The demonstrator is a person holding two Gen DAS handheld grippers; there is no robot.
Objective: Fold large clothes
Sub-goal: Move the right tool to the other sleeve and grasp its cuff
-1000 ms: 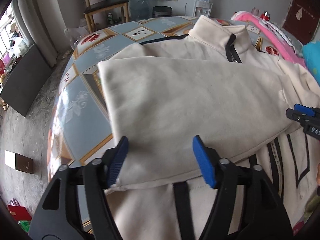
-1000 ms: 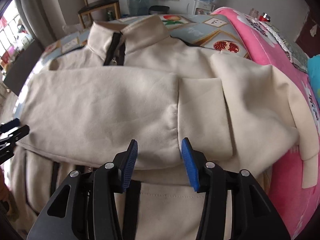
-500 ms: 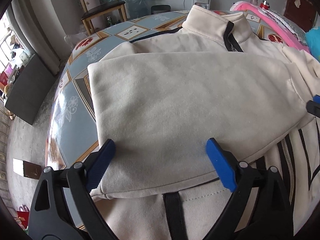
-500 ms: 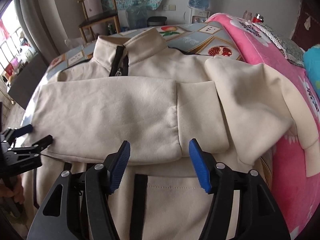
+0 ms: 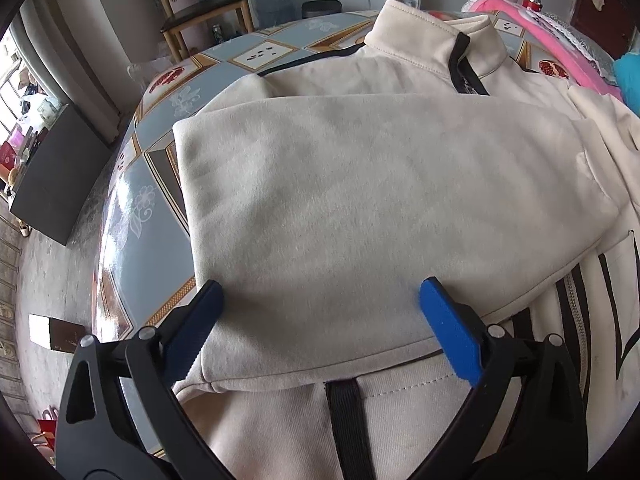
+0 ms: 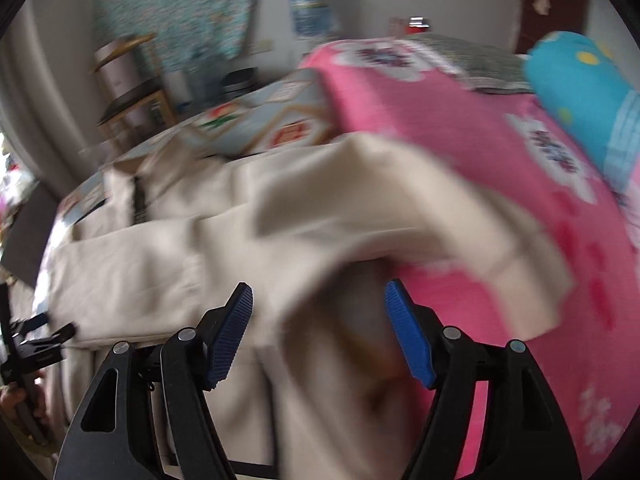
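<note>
A cream jacket [image 5: 360, 208] with a black zip and a stand-up collar [image 5: 436, 36] lies face up on the table. One sleeve is folded flat across its chest. My left gripper [image 5: 320, 284] hangs over the near edge of that folded sleeve. Its jaws are opening wide, and the cloth lies below them, not pinched. The right wrist view is blurred. My right gripper [image 6: 318, 296] is over the jacket's right side, its jaws opening and its pads clear of the cloth. The other sleeve [image 6: 460, 240] lies just ahead, draped onto the pink blanket. The left gripper [image 6: 36, 336] shows at the far left.
The table [image 5: 132, 216] has a glossy blue patterned cover, and its left edge drops to the floor. A pink blanket [image 6: 520, 160] and a blue cushion [image 6: 580, 92] lie on the right. A wooden chair [image 5: 200, 4] stands beyond the table. A dark box [image 5: 52, 184] sits on the floor at the left.
Both grippers' jaws have spread wider. My right gripper has swung to the right and up, from the folded sleeve's cuff to the other sleeve. The left gripper has stayed put.
</note>
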